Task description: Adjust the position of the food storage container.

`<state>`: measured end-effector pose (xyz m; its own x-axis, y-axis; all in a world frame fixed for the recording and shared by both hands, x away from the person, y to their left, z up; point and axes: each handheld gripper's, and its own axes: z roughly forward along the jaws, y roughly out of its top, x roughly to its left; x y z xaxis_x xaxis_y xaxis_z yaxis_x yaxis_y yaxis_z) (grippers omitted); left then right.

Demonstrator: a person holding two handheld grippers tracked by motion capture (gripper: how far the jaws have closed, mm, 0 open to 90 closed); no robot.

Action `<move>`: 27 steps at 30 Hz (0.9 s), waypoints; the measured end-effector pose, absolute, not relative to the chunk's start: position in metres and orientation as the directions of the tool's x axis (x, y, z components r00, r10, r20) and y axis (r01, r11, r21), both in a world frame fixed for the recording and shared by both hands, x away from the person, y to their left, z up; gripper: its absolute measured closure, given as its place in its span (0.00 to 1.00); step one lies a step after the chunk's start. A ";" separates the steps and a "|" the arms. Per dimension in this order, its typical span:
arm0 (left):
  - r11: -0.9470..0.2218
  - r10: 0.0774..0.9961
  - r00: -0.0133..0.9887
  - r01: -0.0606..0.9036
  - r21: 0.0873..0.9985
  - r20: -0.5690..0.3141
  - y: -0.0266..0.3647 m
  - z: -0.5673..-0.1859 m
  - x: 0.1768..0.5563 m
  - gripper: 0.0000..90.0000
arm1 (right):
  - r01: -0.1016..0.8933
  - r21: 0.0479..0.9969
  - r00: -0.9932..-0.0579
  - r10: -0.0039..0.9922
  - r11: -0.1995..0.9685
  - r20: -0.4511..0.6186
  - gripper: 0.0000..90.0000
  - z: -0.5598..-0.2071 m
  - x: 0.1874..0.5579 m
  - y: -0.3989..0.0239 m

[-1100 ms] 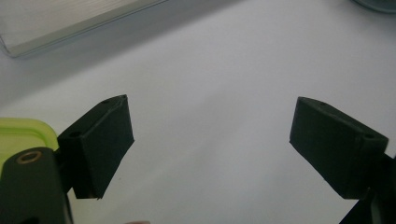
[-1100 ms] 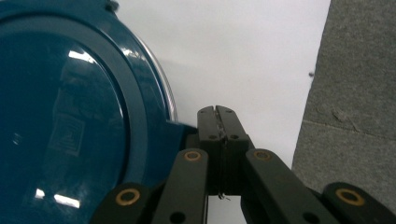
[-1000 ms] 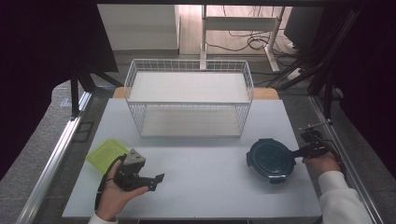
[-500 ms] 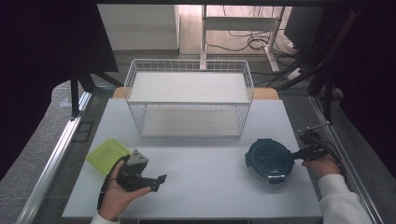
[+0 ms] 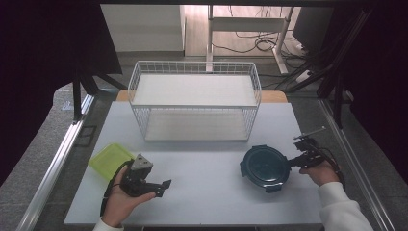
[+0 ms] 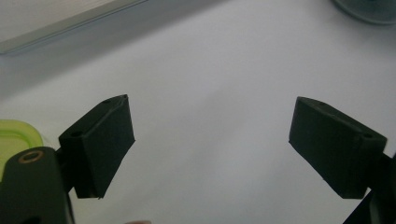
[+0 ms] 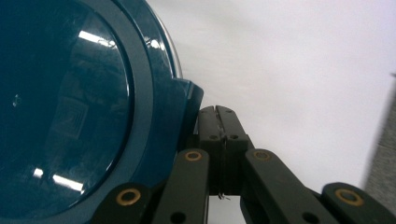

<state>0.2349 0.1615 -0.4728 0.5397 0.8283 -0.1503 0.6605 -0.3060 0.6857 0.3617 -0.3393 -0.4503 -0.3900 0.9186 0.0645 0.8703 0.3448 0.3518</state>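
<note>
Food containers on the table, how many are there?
2. A round dark blue container lies at the right, by the right gripper; a lime-green container lies at the left, partly behind the left gripper.

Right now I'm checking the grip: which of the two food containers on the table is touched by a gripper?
The round dark teal lidded container; the shut right gripper touches its side tab.

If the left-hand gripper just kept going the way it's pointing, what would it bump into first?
Probably nothing soon: the left gripper points right across bare table. Its open fingers frame bare tabletop; the dark round lid lies farther along, slightly off line.
</note>
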 end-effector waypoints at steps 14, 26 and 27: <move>-0.304 0.829 0.539 0.661 0.685 -0.152 0.162 -0.473 0.234 0.15 | 0.837 0.350 -0.471 0.879 0.421 0.071 0.99 -0.453 0.354 -0.294; -0.303 0.830 0.537 0.661 0.686 -0.151 0.163 -0.473 0.233 0.15 | 0.840 0.345 -0.472 0.878 0.419 0.084 0.99 -0.460 0.349 -0.299; -0.303 0.830 0.537 0.661 0.686 -0.151 0.163 -0.473 0.233 0.15 | 0.840 0.345 -0.472 0.878 0.419 0.084 0.99 -0.460 0.349 -0.299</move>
